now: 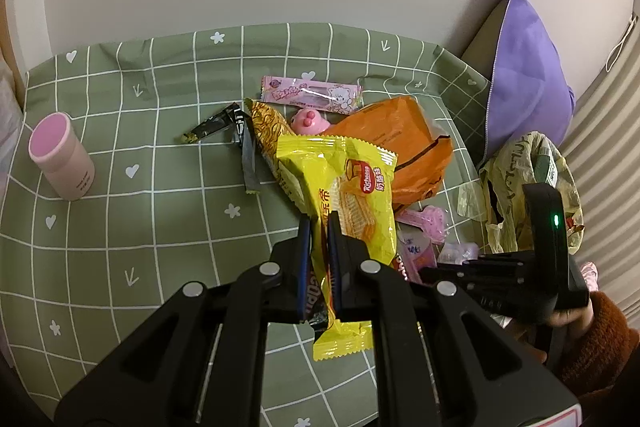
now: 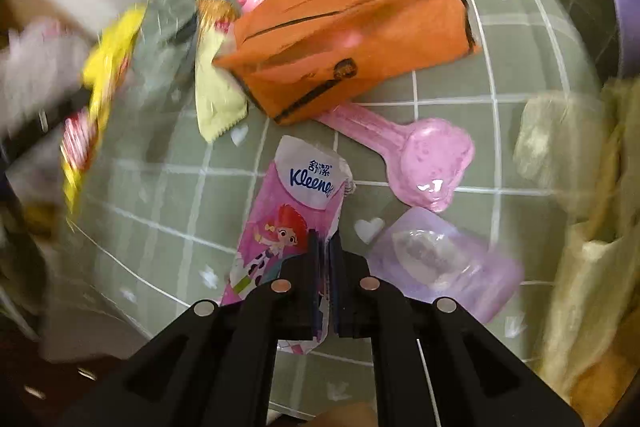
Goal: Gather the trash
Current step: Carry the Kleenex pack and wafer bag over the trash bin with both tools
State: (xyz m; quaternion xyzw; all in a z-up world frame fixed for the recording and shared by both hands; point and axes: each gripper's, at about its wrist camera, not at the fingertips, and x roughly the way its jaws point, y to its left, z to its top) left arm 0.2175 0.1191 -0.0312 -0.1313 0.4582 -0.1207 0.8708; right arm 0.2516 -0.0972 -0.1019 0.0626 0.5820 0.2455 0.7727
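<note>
While tilted downward, each hand-held gripper (image 1: pixel 319 227) (image 2: pixel 325 239) pinches a wrapper (image 1: pixel 352 187) (image 2: pixel 280 223).

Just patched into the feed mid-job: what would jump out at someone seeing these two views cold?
First, the yellow wafer wrapper clamped in the left gripper, hanging in front of the pile on the green checked tablecloth. Next, the big orange tissue pack behind it, and the pink Kleenex pack pinched at its edge by the right gripper. A pale yellow plastic bag waits at the table's right edge.
</note>
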